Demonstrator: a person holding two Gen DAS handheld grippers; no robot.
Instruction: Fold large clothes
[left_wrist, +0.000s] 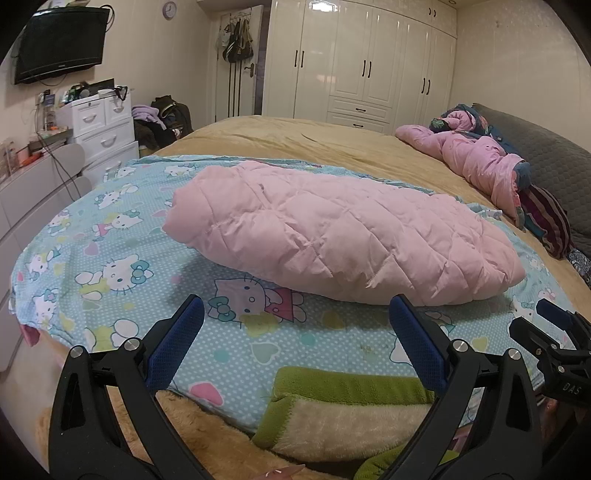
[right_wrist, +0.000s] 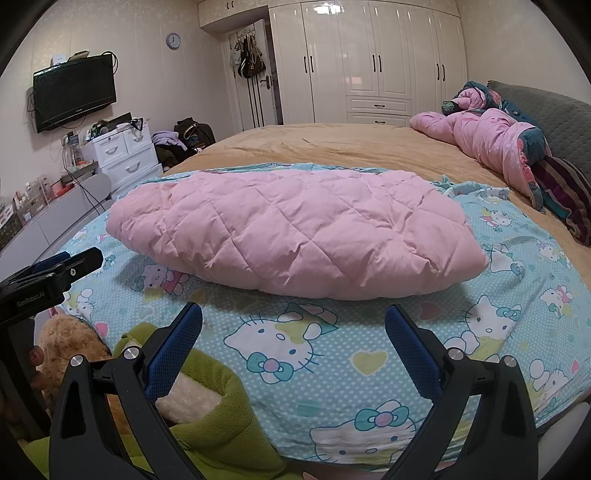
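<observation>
We hold both grippers low at the near edge of the bed (left_wrist: 332, 144). The left gripper (left_wrist: 295, 332) has its blue-padded fingers (left_wrist: 177, 343) spread wide with nothing between them, and the right gripper (right_wrist: 293, 334) is spread the same way, also bare. In the left wrist view the right gripper's tip pokes in at the lower right of the frame; in the right wrist view the left one pokes in at the middle left.

The pink quilted coat (left_wrist: 343, 236) lies folded into a long puffy bundle across the middle of both frames, resting on a blue cartoon-cat sheet (left_wrist: 110, 266) spread over the tan bedcover. It sits just beyond the fingertips of both grippers, untouched by them.

At the bottom of the frame, a green and cream fleece blanket (left_wrist: 351, 413) lies against the sheet's near edge. A second pink padded garment (right_wrist: 491, 147) lies crumpled in the upper right, near the grey headboard.

At the upper left, a white drawer unit (right_wrist: 125, 155) has its drawers closed, with small clutter on top too blurred to identify. The white wardrobe (right_wrist: 369, 62) at top centre stands with all doors shut.
</observation>
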